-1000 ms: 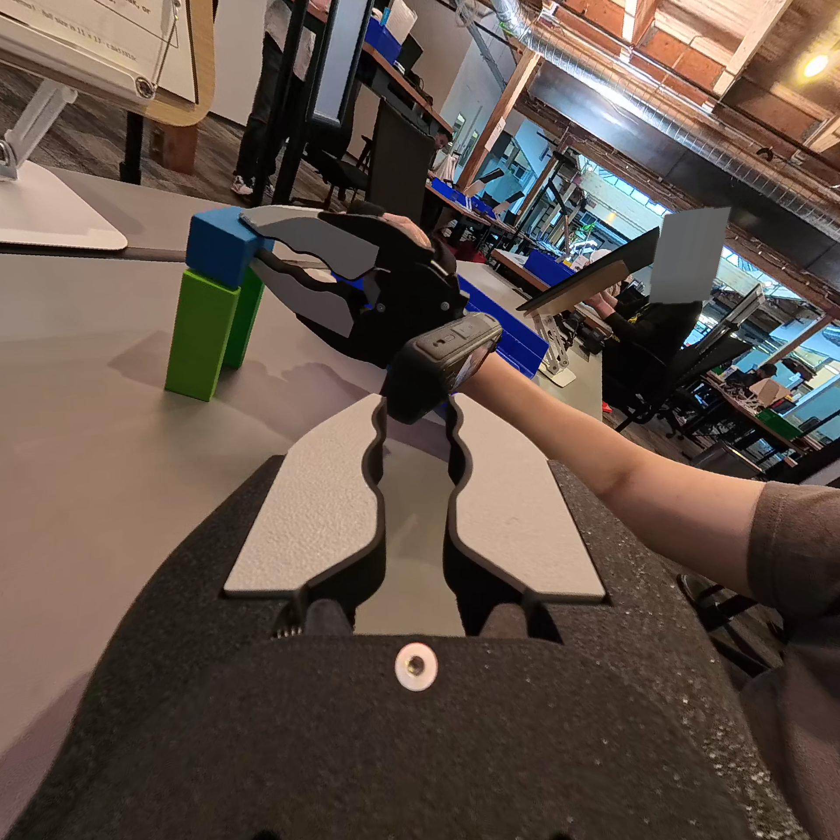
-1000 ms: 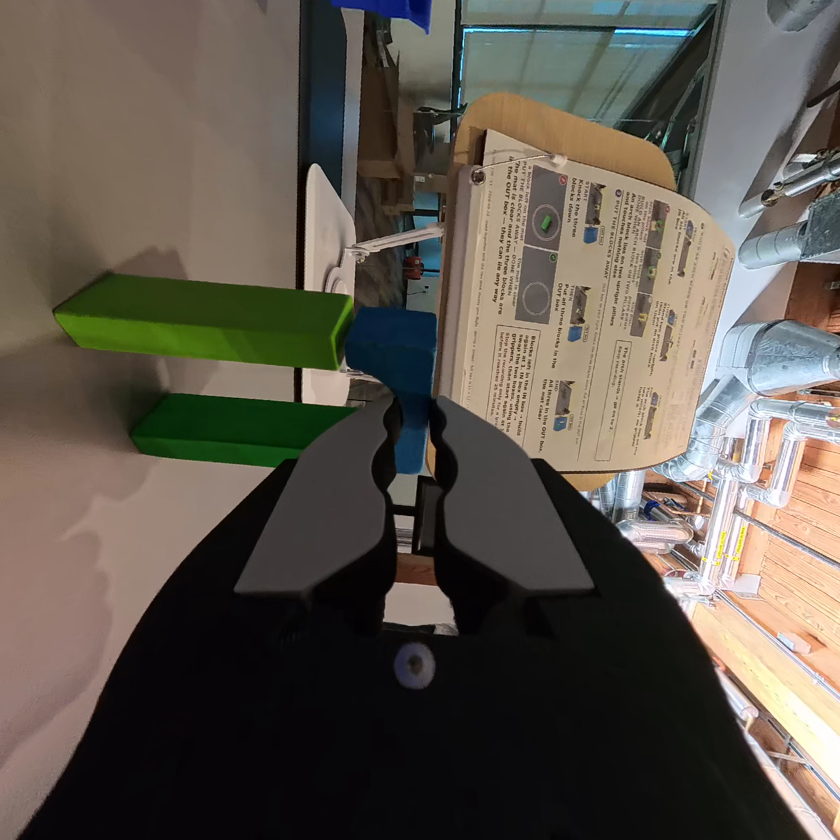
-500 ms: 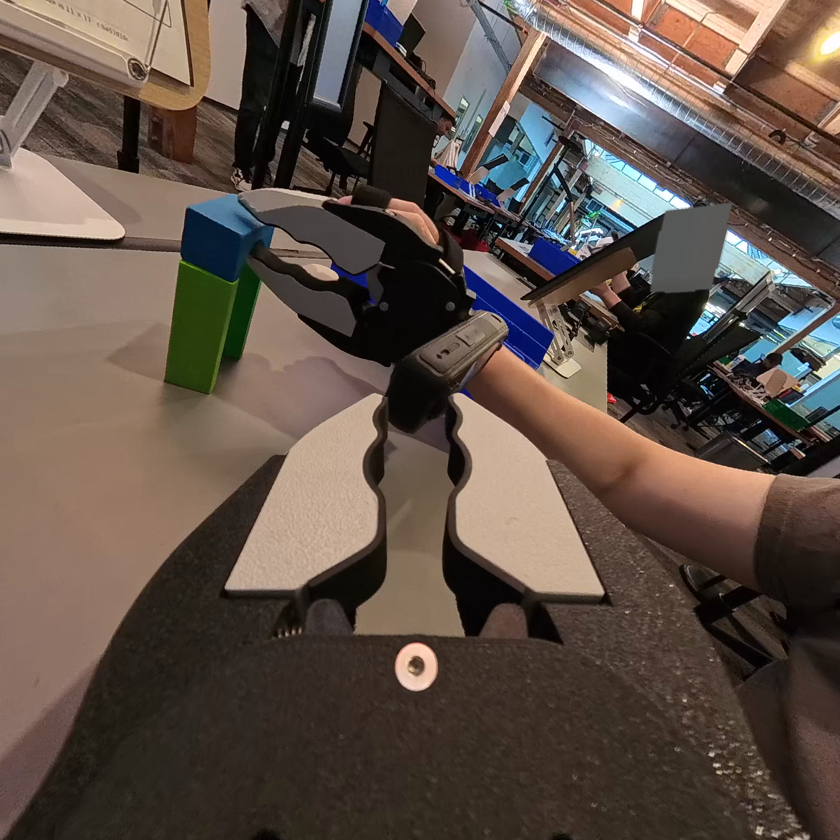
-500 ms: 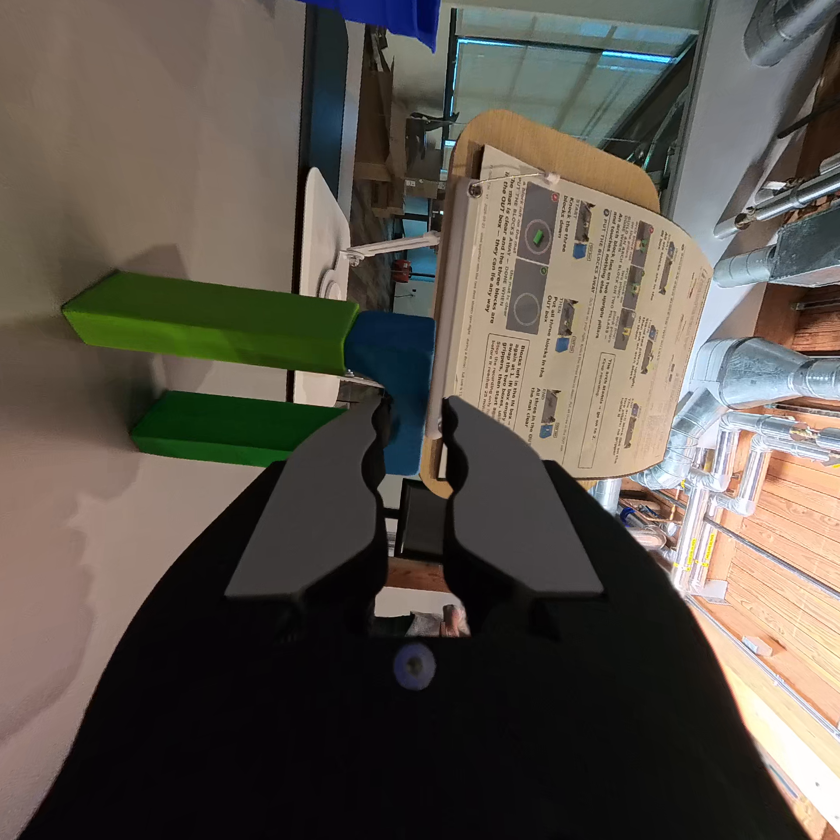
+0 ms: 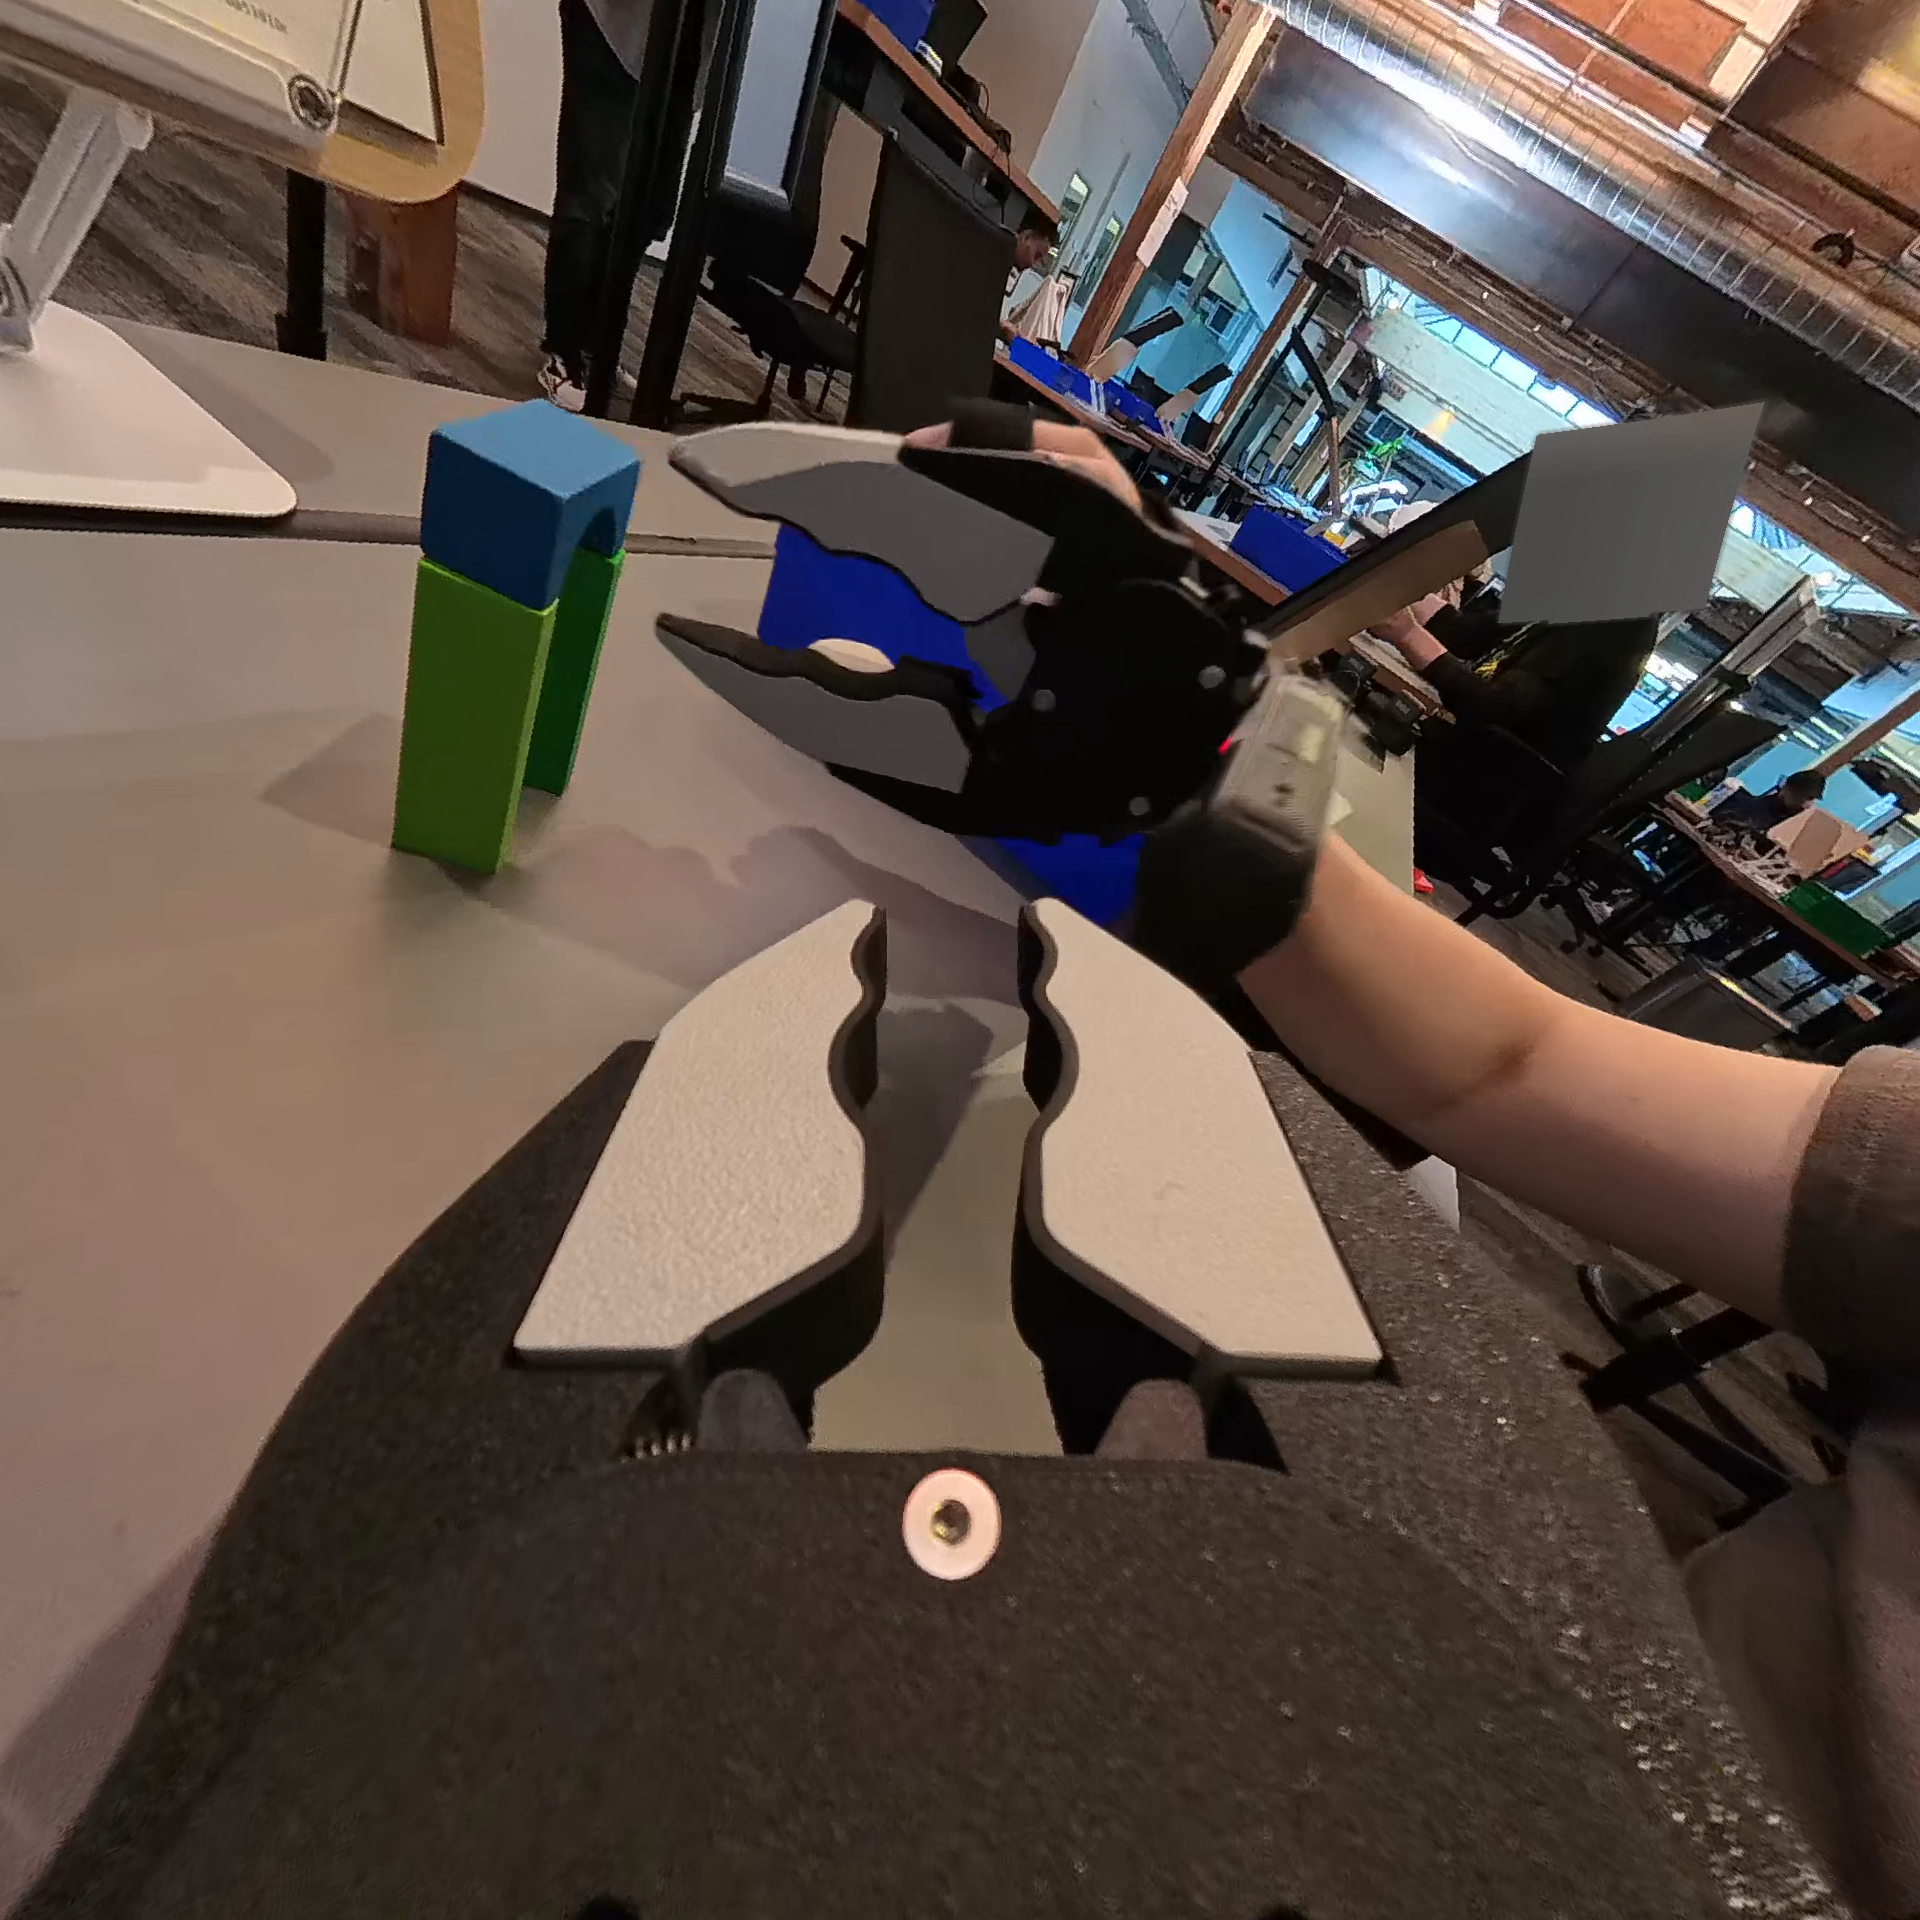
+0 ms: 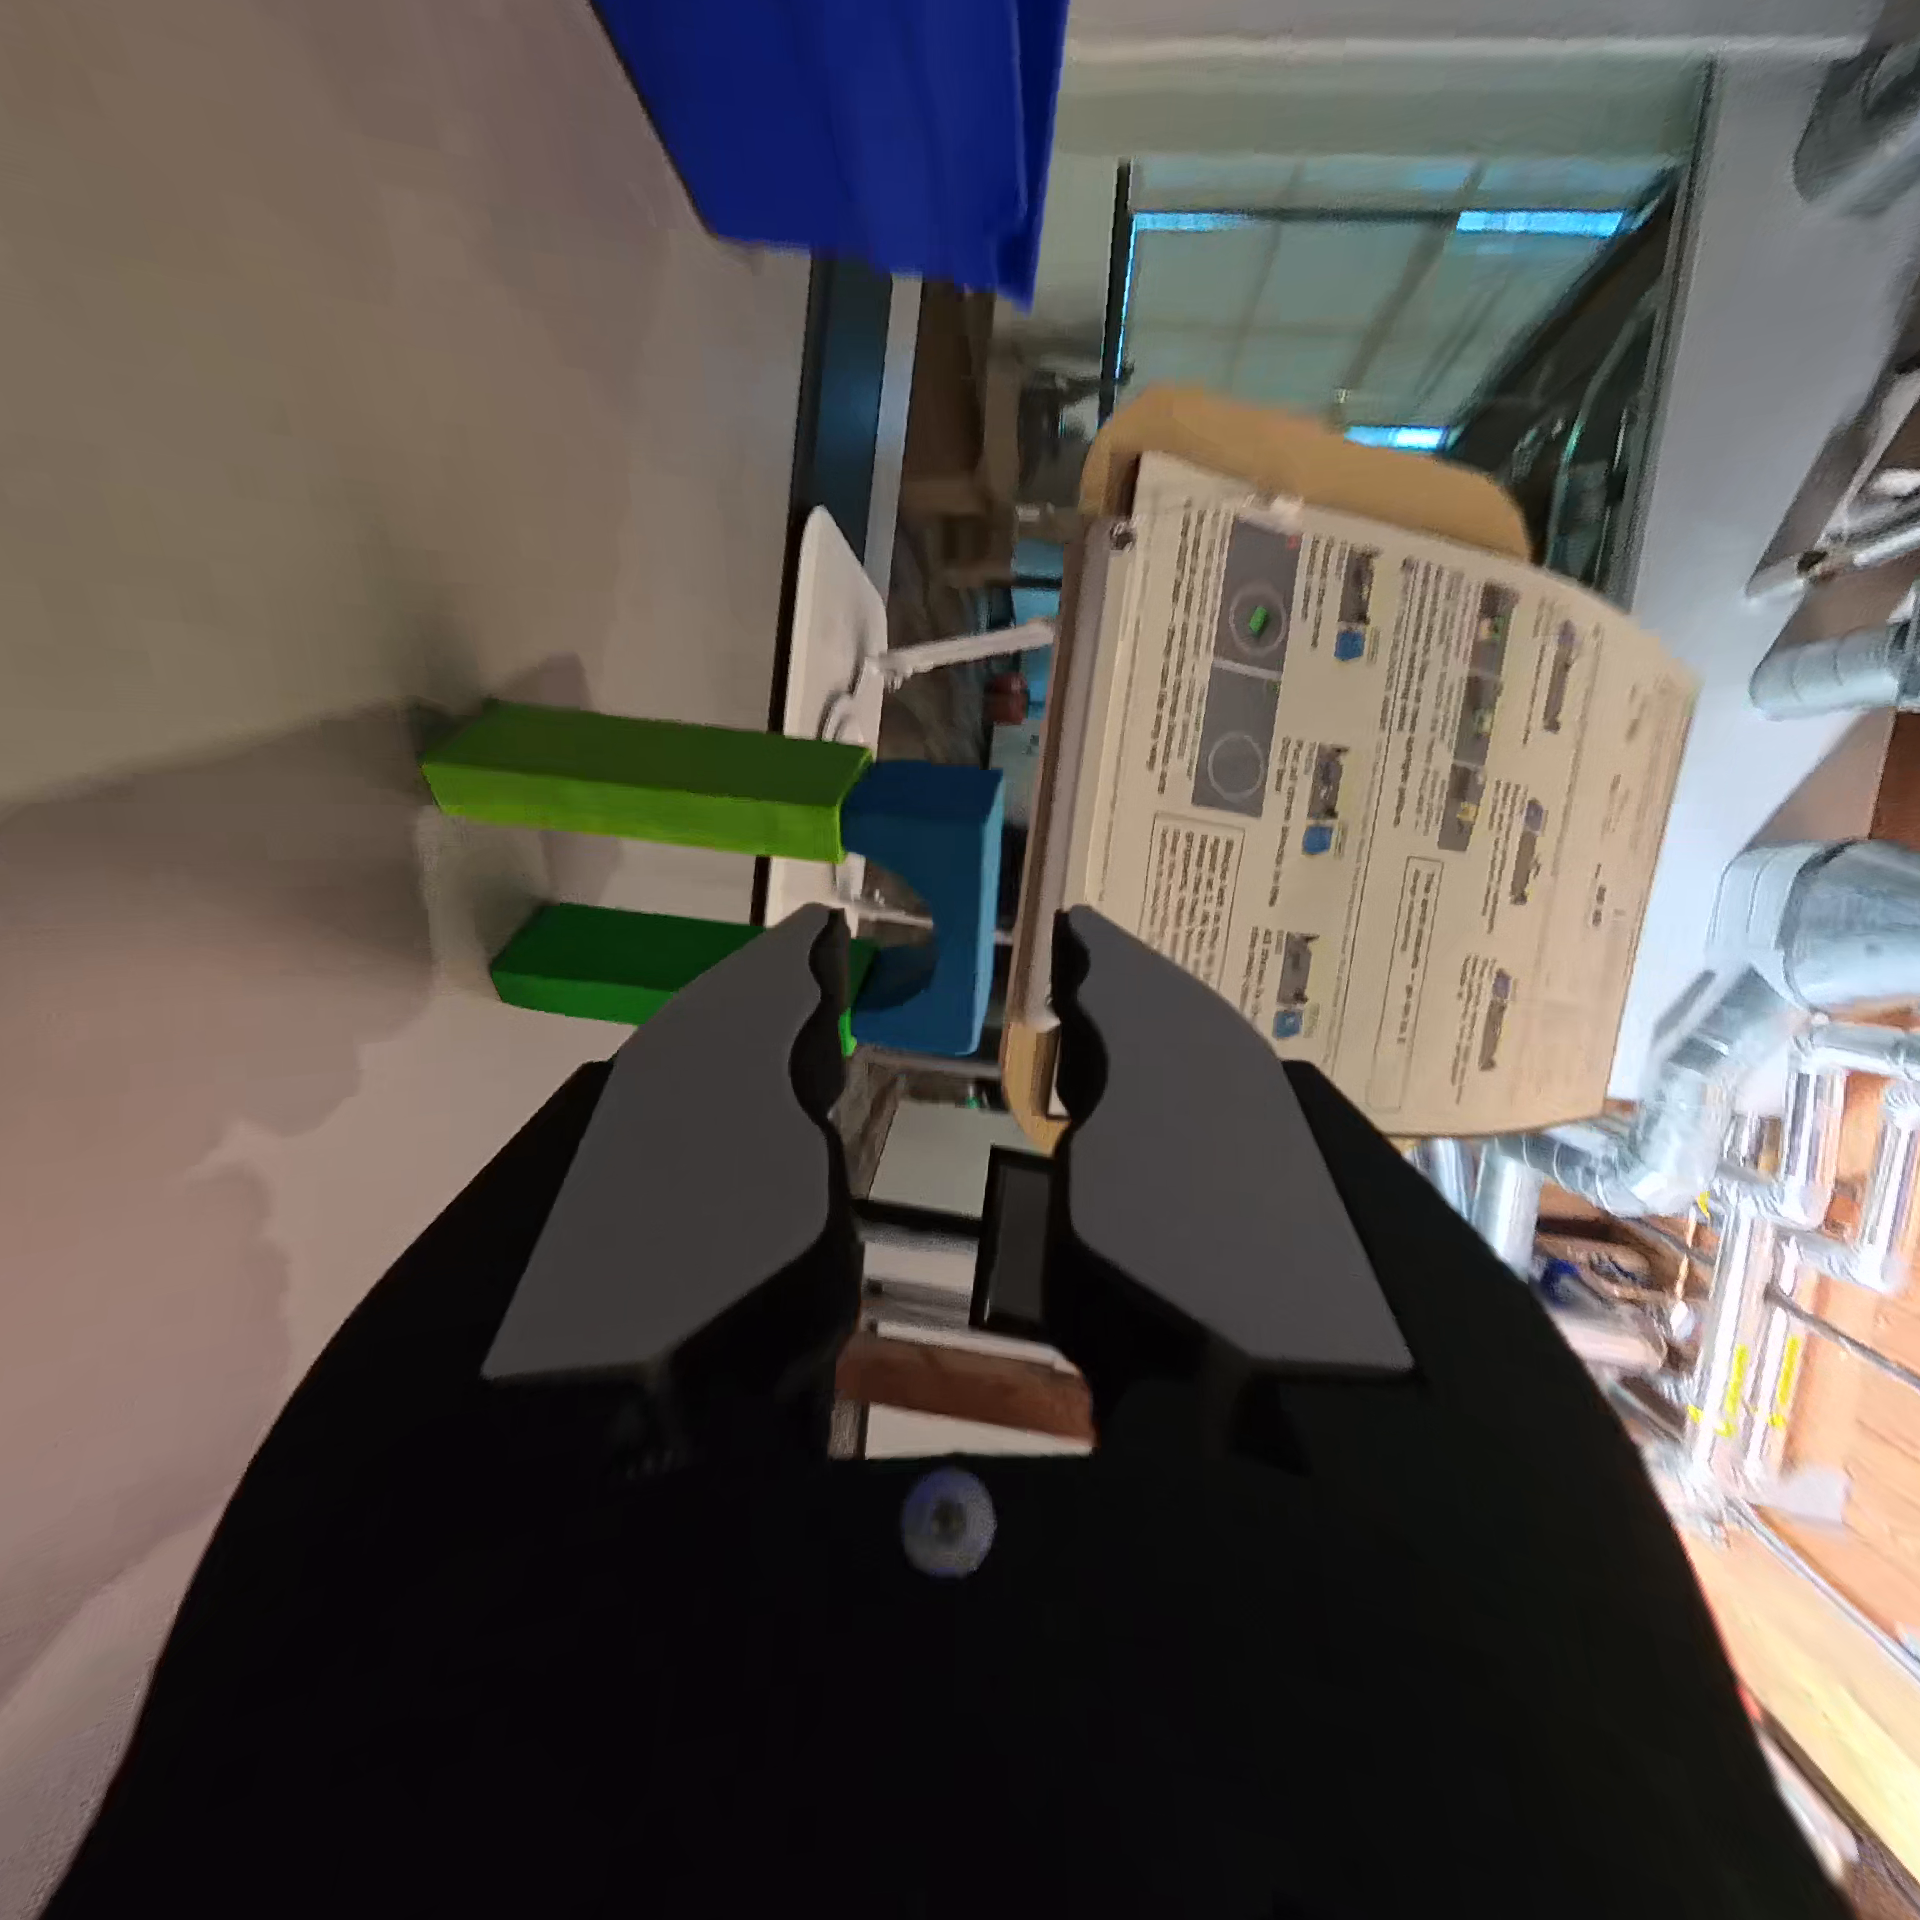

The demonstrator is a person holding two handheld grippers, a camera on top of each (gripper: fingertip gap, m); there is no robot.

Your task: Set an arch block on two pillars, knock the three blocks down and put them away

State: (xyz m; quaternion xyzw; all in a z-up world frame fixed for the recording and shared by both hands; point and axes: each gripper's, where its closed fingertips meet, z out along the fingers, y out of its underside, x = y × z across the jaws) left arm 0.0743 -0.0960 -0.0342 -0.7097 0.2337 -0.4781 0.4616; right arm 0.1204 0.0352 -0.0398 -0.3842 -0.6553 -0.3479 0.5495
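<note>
Two upright green pillars [image 5: 473, 717] carry the blue arch block [image 5: 530, 494] on the bench [image 5: 156, 987], at nine o'clock from the nearer, empty, wide-open right hand-held gripper [image 5: 686, 540]; the left hand-held gripper [image 5: 951, 920] hangs part-open, empty.

Grey counter [image 5: 187, 1039]. White stand base [image 5: 114, 436] at its far edge, holding an instruction sheet [image 6: 1371, 831] on a wooden backing board. Blue bin [image 5: 862, 613] sits on the counter. Behind: black office chairs [image 5: 1538, 790], more desks, ceiling ducts [image 6: 1808, 914].
</note>
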